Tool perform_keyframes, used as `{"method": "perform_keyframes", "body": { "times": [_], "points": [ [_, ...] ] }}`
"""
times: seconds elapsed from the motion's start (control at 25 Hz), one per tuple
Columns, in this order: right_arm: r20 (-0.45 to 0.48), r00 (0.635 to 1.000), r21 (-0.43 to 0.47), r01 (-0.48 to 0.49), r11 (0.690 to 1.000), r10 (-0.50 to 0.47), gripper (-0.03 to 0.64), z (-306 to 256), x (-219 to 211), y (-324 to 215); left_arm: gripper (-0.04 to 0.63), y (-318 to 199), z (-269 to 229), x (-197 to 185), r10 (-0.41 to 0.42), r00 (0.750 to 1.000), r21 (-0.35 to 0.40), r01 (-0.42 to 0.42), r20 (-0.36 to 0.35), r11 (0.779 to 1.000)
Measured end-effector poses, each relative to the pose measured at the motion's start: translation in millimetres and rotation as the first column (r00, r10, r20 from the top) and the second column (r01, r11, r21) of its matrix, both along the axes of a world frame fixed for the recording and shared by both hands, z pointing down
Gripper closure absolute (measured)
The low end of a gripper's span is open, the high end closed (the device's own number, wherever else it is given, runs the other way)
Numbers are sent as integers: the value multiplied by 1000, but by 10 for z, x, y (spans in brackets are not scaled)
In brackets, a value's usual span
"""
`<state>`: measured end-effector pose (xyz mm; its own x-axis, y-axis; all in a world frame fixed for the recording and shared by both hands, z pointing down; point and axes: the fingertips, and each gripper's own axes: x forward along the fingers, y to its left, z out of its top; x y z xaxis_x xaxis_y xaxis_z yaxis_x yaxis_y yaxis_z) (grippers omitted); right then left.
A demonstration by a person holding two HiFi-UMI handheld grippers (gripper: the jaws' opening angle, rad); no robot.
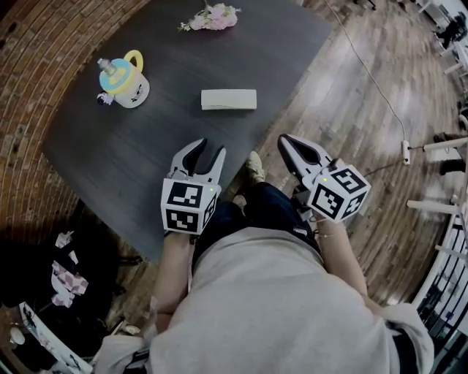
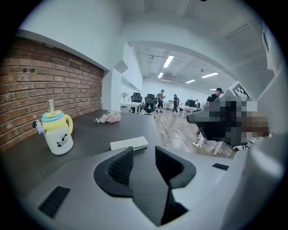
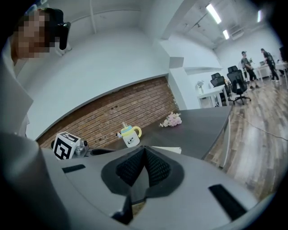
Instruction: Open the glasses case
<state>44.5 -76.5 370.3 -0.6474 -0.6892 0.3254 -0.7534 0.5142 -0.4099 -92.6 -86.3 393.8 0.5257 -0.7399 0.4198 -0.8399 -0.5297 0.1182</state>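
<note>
A dark, matte table point(image 1: 131, 161) with a faint grain stands between a red brick wall point(image 1: 29, 88) and a wood-plank floor point(image 1: 351, 88). On it lies the glasses case point(image 1: 229, 99) — a pale, smooth, flat box with rounded corners, its lid down. Its long axis runs left to right in the head view, across the line of both grippers, with one long side facing the person. To its left stands a rounded cream cup point(image 1: 124, 82) with a yellow handle and a blue lid. A small bunch of pink flowers point(image 1: 210, 17) lies at the table's far edge.

The left gripper point(image 1: 210, 150) hovers over the near part of the table, in line with the case's left half. Its black, ribbed jaws stand partly apart with nothing between them; the case lies ahead of the gap, well apart from the tips. The right gripper point(image 1: 287, 143) is off the table's near right edge, over the floor — right of the case and nearer the person. Its ribbed jaws meet at the tips and hold nothing.
</note>
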Motion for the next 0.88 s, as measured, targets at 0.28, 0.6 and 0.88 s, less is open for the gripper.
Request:
{"method": "perform_keyframes", "body": {
  "times": [0.28,0.6,0.88],
  "points": [
    [25,999,-31,45,998,-45,609,160,-29,-458,446,-454,149,-66,3,990,19,-6,143,1000],
    [55,992,-89,118,989,-113,609,294,6,-1041,390,-922,426,137,103,955,-7,-105,278,994],
    [90,982,-120,178,977,-168,609,341,-24,-1456,364,-1262,639,251,199,895,-49,-196,399,979]
  ]
}}
